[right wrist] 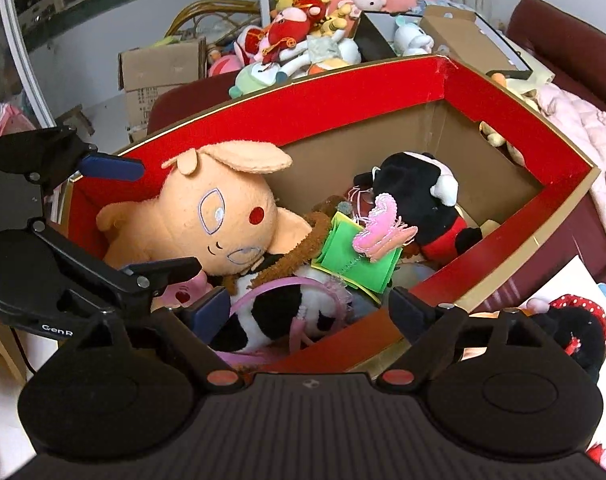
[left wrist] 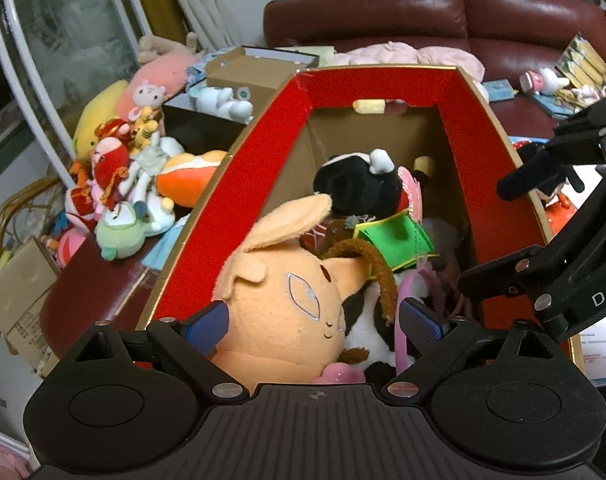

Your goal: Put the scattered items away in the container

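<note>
Upper left of the left wrist view, loose plush toys (left wrist: 119, 184) lie heaped on the sofa (left wrist: 383, 12). At centre, the red box (left wrist: 231, 216) holds an orange plush (left wrist: 287, 300). The left gripper (left wrist: 319, 326) has spread jaws flanking it. The right gripper (right wrist: 307, 308) gapes wide, gripping nothing.

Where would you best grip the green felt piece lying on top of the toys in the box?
Probably the green felt piece's raised folded edge, pinched from above: it lies flat atop the toys in the box, so the fingers cannot get underneath.
</note>
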A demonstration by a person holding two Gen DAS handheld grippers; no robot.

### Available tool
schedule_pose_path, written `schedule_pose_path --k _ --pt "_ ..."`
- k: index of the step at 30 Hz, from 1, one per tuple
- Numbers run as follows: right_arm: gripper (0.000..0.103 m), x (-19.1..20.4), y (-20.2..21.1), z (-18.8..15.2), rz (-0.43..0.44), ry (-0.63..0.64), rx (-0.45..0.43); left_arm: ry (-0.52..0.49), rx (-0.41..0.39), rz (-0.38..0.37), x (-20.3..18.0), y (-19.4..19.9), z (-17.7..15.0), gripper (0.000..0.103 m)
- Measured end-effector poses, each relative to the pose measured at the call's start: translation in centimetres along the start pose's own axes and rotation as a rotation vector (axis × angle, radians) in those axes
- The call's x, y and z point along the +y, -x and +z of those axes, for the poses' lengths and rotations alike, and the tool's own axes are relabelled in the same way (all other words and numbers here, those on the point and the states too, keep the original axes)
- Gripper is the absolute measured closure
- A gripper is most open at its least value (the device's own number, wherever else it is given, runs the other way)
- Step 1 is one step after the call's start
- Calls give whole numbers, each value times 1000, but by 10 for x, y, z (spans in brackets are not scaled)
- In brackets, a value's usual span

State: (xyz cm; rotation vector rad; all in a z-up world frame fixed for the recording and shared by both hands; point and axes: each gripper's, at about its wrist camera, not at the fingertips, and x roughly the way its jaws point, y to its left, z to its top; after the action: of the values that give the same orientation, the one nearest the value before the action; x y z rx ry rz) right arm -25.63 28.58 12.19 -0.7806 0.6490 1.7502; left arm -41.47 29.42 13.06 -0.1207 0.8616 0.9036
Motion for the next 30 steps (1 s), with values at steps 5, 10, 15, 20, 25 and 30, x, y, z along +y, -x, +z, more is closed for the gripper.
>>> schedule_pose_path --k 5,10,15,20,25,30 --pt "13 3 -2 0 -6 41 21 -26 9 -4 -1 -2 -1 5" --pt "12 7 -3 0 -11 72 38 -33 24 -10 0 -7 -2 5" --pt "11 10 -6 -2 -19 108 60 -81 31 -22 -1 -10 -5 5" --pt "9 16 -13 -1 -16 161 100 -217 30 -65 -4 -12 -10 5" --pt "7 30 -24 -3 -27 286 147 -430 33 -84 -12 -22 -16 5" --pt "5 46 -38 -10 -5 393 207 -539 38 -101 -14 -34 -26 2"
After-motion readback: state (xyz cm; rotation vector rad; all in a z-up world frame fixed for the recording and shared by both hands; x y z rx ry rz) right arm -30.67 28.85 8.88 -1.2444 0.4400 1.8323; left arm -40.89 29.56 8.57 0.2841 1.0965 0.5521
